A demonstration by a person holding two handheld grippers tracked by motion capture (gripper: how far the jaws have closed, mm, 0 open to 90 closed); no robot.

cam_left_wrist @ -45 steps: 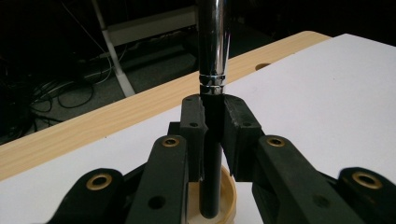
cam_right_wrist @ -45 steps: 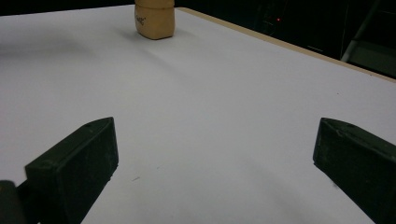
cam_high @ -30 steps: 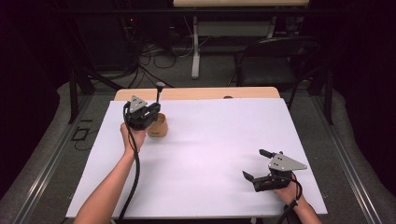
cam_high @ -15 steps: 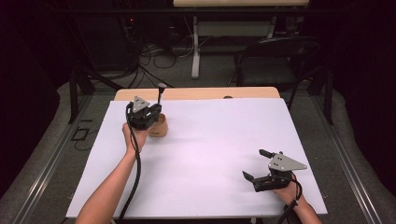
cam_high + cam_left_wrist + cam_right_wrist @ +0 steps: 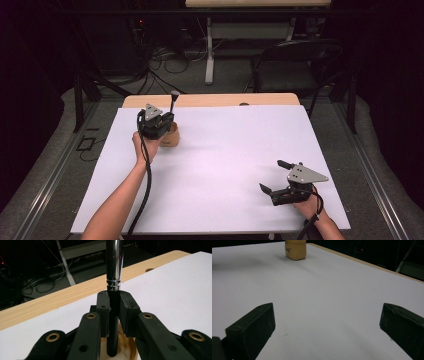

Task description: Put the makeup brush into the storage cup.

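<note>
small dark mark on the tan holder point(image 5: 295, 250), too blurred to read, no other text

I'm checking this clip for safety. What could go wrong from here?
The left tool pinches a slim, smooth brush handle standing in a small tan cup; it could slip or swivel. Lifting at an angle may tip the cup, which nothing steadies: the right tool sits open, far across the table.

The left tongs point(image 5: 165, 120) are at the far left of the surface, jaws closed on a thin upright brush handle point(image 5: 113, 322), with the left forearm stretched forward. The right tongs point(image 5: 274, 176) rest low at the near right, jaws wide apart.
</note>
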